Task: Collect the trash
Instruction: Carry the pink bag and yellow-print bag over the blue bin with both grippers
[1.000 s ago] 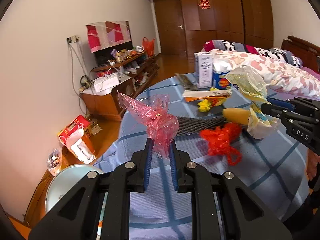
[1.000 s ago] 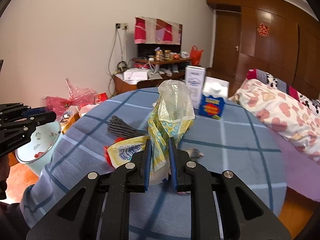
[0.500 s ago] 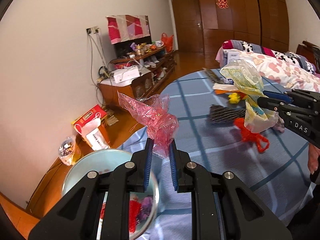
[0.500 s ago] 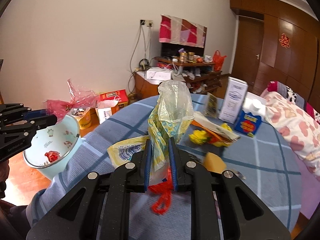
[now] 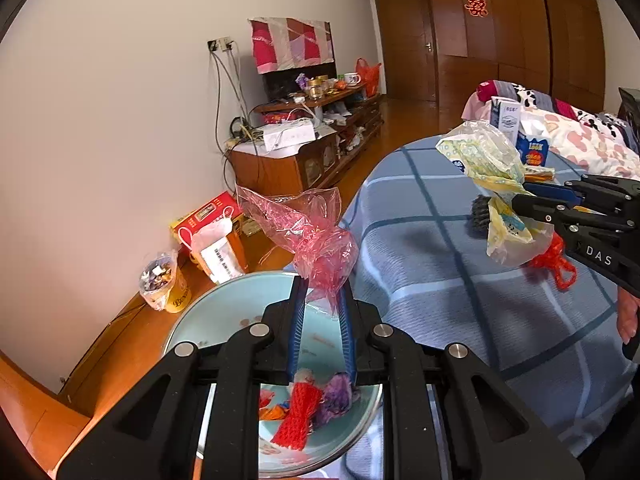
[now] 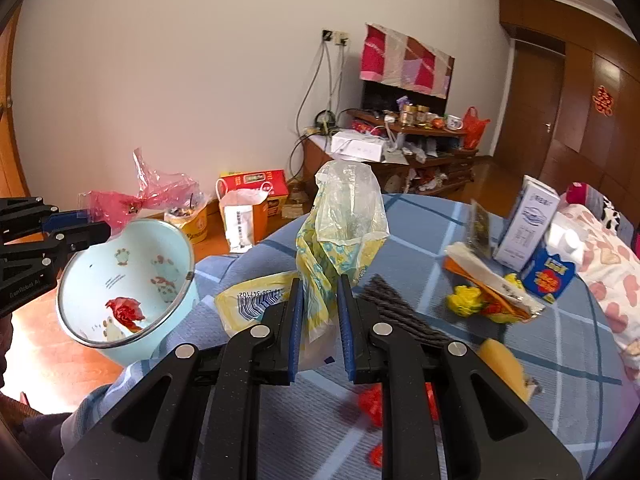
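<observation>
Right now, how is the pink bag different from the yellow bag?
The pink bag is see-through pink, held over the blue bin; the yellow bag is clear with yellow print, held over the table. Left tongs pinch the pink one, right tongs the yellow one. Both are crumpled plastic.

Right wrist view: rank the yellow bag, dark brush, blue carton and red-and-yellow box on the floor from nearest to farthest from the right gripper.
1. Yellow bag: clamped in the right gripper.
2. Dark brush: on the table, just right of the fingers.
3. Blue carton: far right of the table, by the bed.
4. Red-and-yellow box: on the floor beyond the table, by the wall.
</observation>
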`<state>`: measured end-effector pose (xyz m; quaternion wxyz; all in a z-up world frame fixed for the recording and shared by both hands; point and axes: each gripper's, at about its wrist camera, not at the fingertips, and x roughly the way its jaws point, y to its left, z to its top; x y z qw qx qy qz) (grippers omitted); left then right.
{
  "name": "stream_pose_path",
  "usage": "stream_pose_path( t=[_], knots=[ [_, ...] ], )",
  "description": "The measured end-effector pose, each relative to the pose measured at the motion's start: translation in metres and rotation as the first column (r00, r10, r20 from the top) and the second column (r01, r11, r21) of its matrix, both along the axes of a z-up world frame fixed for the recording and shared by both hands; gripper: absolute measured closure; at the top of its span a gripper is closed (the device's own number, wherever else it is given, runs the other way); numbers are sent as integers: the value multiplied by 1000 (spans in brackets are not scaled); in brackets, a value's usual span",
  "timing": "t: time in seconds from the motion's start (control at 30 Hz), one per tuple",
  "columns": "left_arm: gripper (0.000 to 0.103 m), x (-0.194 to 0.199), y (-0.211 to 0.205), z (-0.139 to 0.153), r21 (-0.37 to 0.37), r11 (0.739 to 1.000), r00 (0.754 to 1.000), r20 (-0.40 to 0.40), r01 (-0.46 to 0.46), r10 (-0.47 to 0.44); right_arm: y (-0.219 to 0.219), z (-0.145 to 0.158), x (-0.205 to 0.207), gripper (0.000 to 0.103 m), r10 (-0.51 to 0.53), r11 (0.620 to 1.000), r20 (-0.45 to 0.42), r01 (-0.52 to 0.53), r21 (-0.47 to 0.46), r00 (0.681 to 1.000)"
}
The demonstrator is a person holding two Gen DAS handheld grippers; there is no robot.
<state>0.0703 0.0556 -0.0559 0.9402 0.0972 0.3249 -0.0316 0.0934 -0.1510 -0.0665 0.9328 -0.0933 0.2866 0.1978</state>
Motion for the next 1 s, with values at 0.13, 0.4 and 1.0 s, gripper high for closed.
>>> stream_pose_path(
  t=[0.13, 0.4, 1.0],
  knots=[
    [86, 0, 10, -4, 5, 1000, 1000, -11, -21, 21, 11, -4, 3, 85, 25, 1000, -7, -25, -8, 1000],
    [86, -2, 28, -11, 11, 998, 998, -14, -62, 63, 35, -5, 3, 85, 71, 997, -2, -71, -20, 997],
    [86, -2, 58, -10, 1, 991, 991, -5, -136, 136, 81, -5, 7, 85, 165, 985, -9, -165, -43, 986]
  ],
)
